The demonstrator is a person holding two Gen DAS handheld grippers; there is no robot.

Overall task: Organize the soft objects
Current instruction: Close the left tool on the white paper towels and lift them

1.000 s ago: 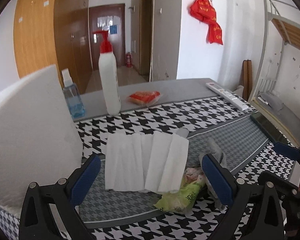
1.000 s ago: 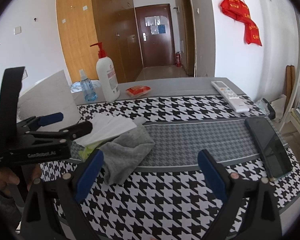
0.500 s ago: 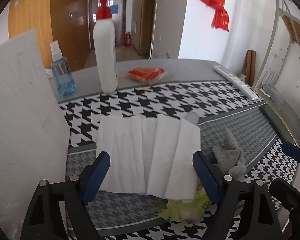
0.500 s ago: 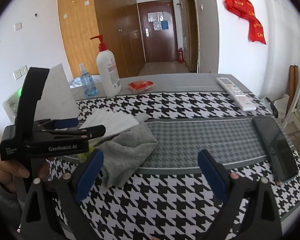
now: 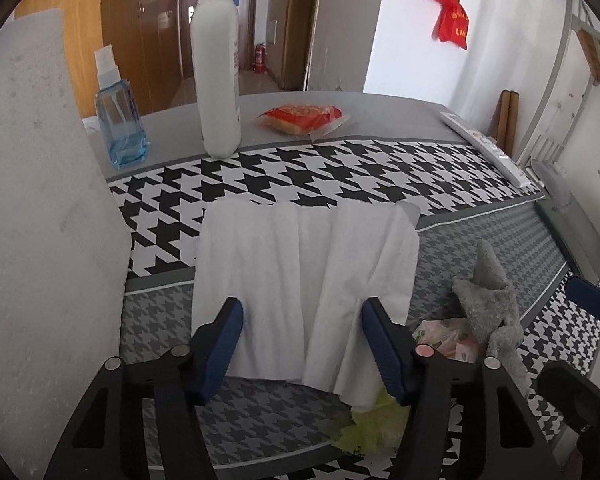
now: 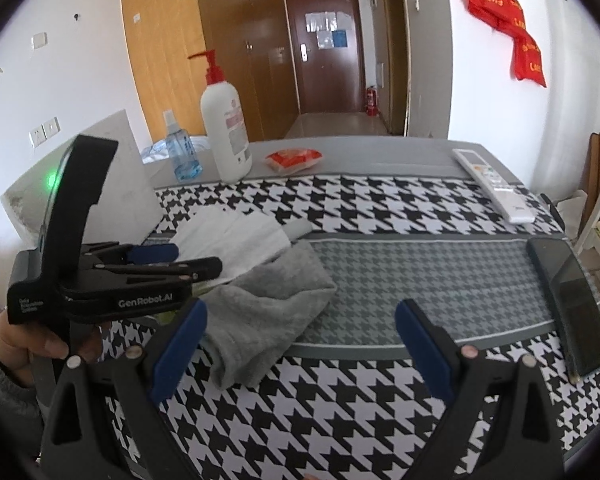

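A: How do the jaws stand?

B: The left gripper (image 5: 302, 344) has its jaws parted, about half open, straddling the near edge of the white creased paper towel (image 5: 300, 276) with nothing pinched yet. The right gripper (image 6: 300, 348) is spread wide and holds nothing, hanging above the houndstooth-covered bench (image 6: 380, 400).

A: Why there?

B: My guess is the left one is lined up to close on the towel's near hem, so the sheet can be lifted or folded. The right one waits just past the rumpled grey cloth (image 6: 272, 316), which sits at its ten o'clock, likely the next piece to tidy.

A: Where is the towel lying?

B: Flat on the bench, dead ahead at twelve o'clock in the left view, its right near corner draped over a crumpled yellow-green plastic wrapper (image 5: 374, 424). The grey cloth is at three o'clock from it.

A: And farther off?

B: A tall white pump bottle with a red top (image 5: 216, 72) at eleven, a red snack packet (image 5: 302, 118) behind the towel at twelve.
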